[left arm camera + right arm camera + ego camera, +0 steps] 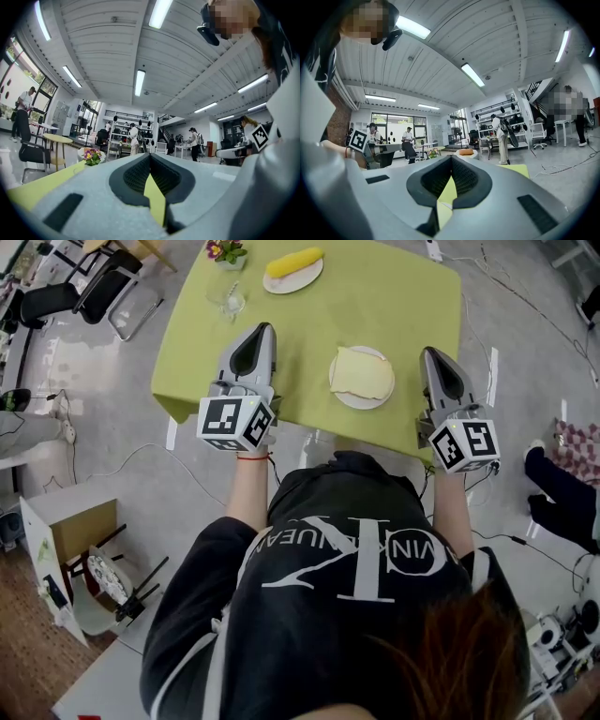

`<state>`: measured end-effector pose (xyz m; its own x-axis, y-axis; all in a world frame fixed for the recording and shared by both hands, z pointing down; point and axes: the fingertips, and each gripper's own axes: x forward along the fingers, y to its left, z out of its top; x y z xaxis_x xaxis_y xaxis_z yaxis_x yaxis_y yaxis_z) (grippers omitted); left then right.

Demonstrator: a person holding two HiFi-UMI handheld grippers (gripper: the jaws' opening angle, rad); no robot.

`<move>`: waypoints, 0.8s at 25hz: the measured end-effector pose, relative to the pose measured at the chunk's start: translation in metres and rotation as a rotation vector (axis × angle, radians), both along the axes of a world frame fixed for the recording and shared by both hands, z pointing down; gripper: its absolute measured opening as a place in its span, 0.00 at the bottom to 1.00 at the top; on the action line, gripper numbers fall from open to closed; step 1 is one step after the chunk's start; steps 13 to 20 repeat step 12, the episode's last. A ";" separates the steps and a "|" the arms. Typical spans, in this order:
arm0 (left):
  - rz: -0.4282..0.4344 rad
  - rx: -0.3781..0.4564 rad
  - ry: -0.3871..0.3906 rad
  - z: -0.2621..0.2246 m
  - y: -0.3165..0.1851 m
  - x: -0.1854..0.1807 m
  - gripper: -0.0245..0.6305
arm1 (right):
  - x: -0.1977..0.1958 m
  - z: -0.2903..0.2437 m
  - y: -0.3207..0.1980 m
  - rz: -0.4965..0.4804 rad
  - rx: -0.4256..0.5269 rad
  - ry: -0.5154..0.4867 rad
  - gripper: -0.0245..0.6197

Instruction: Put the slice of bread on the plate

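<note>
A pale slice of bread (362, 372) lies flat on a white plate (341, 396) near the front edge of the green table (394, 296). My left gripper (265, 328) rests level on the table to the left of the plate, jaws shut with nothing between them (150, 154). On the plate's right side my right gripper (429, 351) sits level as well, jaws shut and empty (451, 157). Neither gripper touches the bread or the plate. Neither gripper view shows the bread.
At the table's far edge stand a second white plate with a yellow corn cob (292, 263), a small flower pot (228, 251) and a glass (230, 302). Black chairs (89, 287) stand far left. An open cardboard box (66, 531) and cables lie on the floor.
</note>
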<state>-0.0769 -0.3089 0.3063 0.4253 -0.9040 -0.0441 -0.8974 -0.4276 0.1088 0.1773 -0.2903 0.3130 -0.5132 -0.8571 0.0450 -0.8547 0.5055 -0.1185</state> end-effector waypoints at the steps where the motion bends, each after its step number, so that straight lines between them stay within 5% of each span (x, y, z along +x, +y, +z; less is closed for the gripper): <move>1: 0.002 -0.003 0.001 0.001 -0.001 0.001 0.04 | 0.001 0.001 0.000 0.001 -0.002 0.002 0.04; 20: 0.004 -0.001 -0.004 0.007 -0.007 0.003 0.04 | 0.003 0.009 -0.004 0.003 -0.017 0.011 0.04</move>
